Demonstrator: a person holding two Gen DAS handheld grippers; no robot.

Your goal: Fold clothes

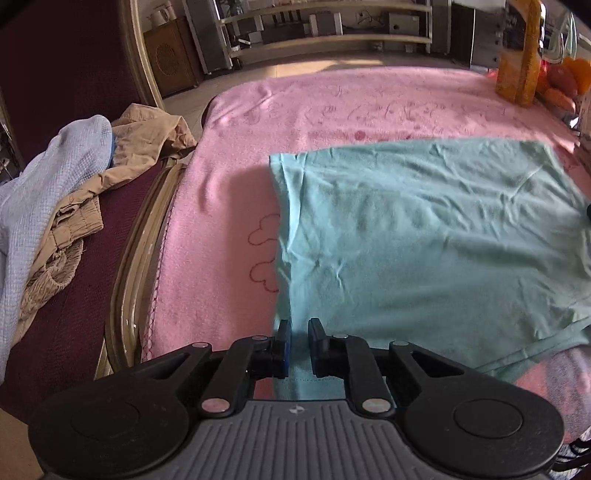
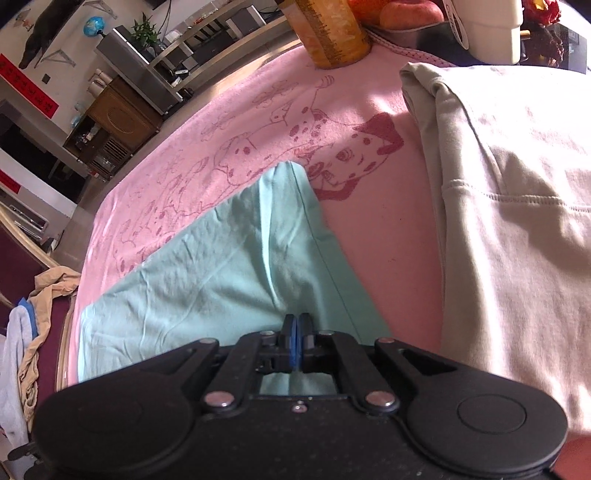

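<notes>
**Mint garment flat on the pink blanket, a gripper at each near corner**

Your left gripper (image 1: pixel 299 341) sits at the near left corner of the mint-green garment (image 1: pixel 424 236). Its fingers (image 1: pixel 283 347) stand a little apart, with a strip of the mint cloth running up through the gap. You cannot tell from this view whether the pads press the cloth or only straddle it.

Your right gripper (image 2: pixel 296 341) has its fingers (image 2: pixel 306 339) drawn almost together, only the blue pad between them showing. The near edge of the mint-green garment (image 2: pixel 221 266) passes under the tips, and a raised crease in the cloth runs away from them toward the far corner. Whether cloth is actually caught between the pads is hidden.

The garment lies spread on the pink blanket (image 1: pixel 229 177), wrinkled but mostly flat, its far edge straight across the printed cartoon pattern.

To the right of it, in the right wrist view, a folded cream garment (image 2: pixel 517 221) rests on the blanket, apart from the mint one with a band of pink between.

To the left, on a dark red chair (image 1: pixel 66 317), a tan garment (image 1: pixel 147 147) and a pale blue garment (image 1: pixel 40 192) lie heaped together.

At the far right edge stands a yellow jar (image 2: pixel 328 33) with fruit (image 1: pixel 565 79) beside it
</notes>
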